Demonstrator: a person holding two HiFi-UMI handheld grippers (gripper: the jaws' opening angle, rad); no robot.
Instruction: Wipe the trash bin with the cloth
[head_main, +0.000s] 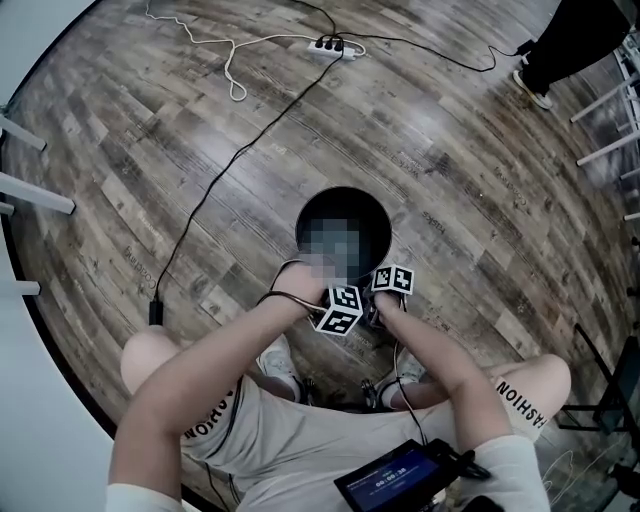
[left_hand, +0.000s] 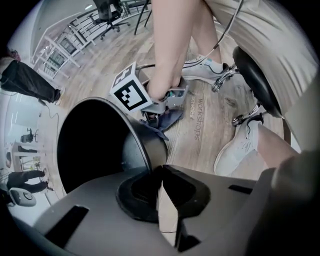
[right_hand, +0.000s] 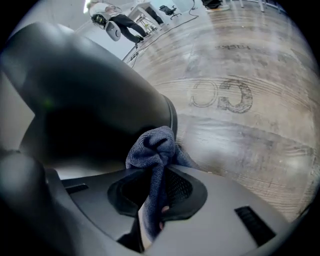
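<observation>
so, bin (head_main: 303, 225): upright on the floor (head_main: 200, 150), mouth up, just ahead of the seated person's knees.
left gripper (left_hand: 159, 172): points straight down, jaws pressed together on the bin's near rim. i'd say it's there to stop the bin sliding or tipping under the wipe.
right gripper (right_hand: 159, 170): pinching the cloth (right_hand: 152, 145). a bunched blue wad sticks out past the jaws, so fabric and not the tool meets the bin.
cloth place: at the outer wall just under the rim, seemingly touching, near the left gripper.
left forearm (head_main: 230, 345): reaches forward and down to the rim.
right forearm (head_main: 440, 365): comes in close beside it, with its gripper slanting down at the wall.
step: i'd guess the outside wipe is only beginning.
</observation>
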